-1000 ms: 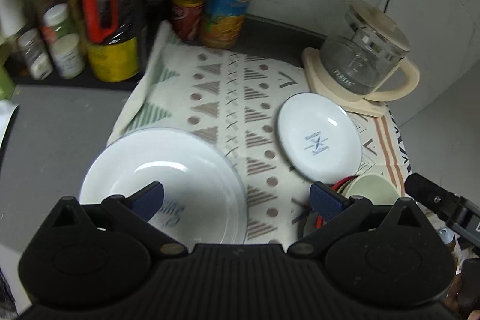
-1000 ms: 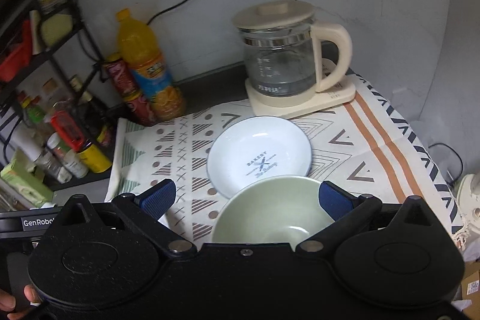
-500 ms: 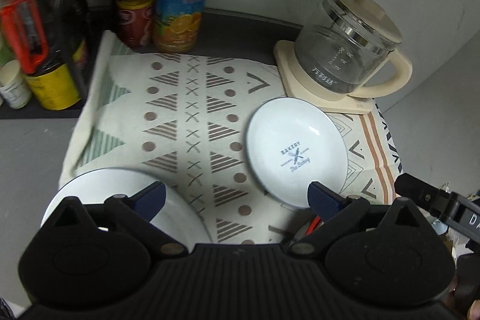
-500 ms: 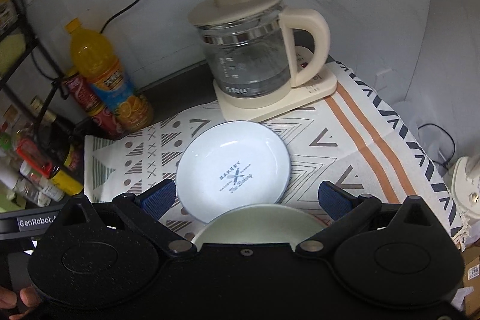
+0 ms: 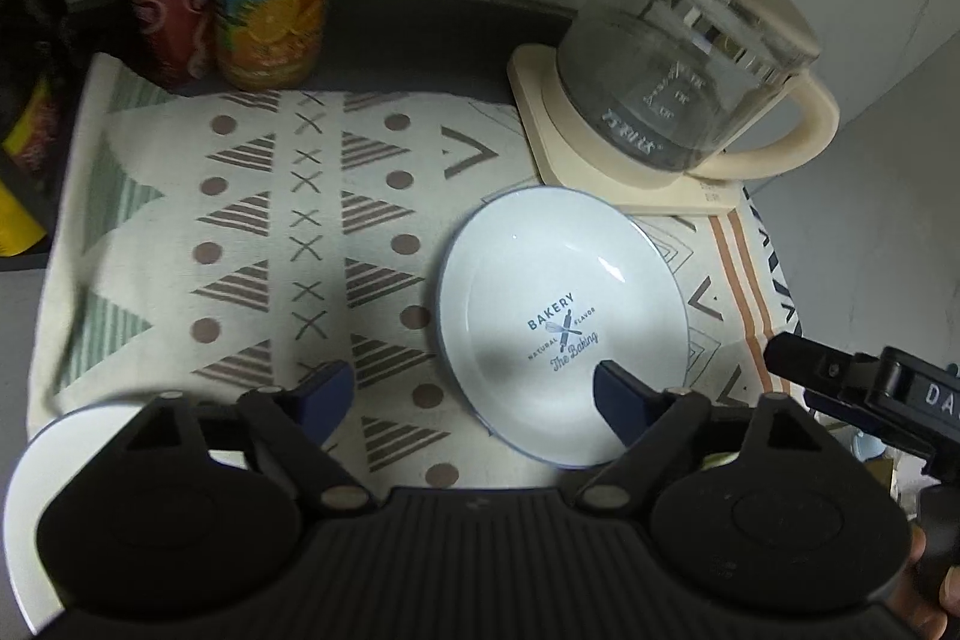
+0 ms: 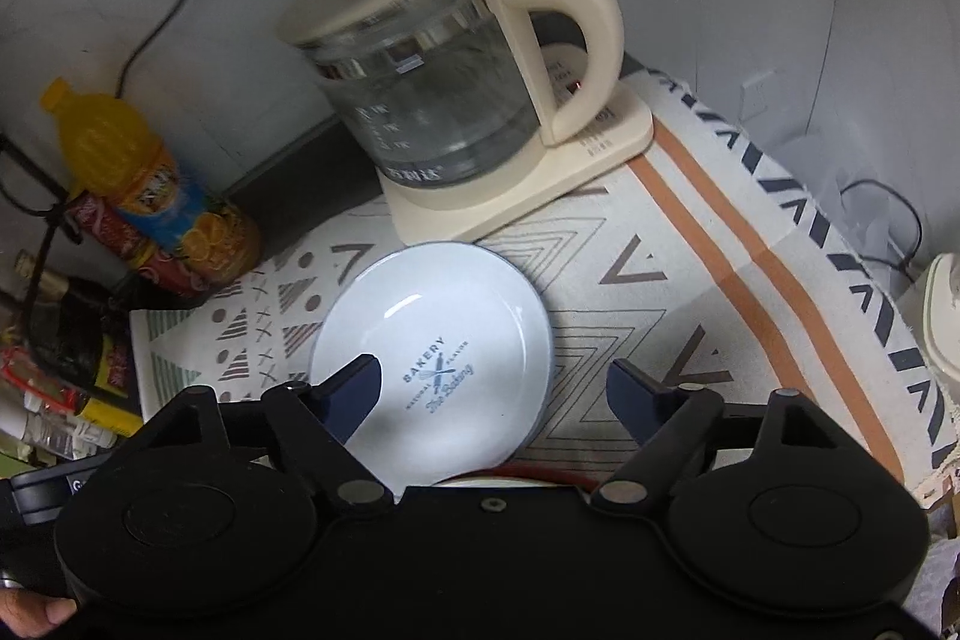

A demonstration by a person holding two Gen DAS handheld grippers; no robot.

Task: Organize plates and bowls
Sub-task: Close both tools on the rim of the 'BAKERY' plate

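Both the left gripper (image 5: 474, 397) and the right gripper (image 6: 495, 391) are hovering with fingers spread, holding nothing. The approach step is seemingly in hand; next, one gripper needs to straddle the rim. The plate (image 5: 561, 322), white, blue-rimmed, printed "BAKERY", is lying centre-frame on the patterned cloth (image 5: 270, 232), just beside the kettle (image 6: 438, 88).

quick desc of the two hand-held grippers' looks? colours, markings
Both match. The left hand-held gripper has a matte black ribbed body, two round black housings, silver pivot screws and dark blue fingertip pads. The right hand-held gripper looks the same but with a smooth body. No cables or sleeves visible.
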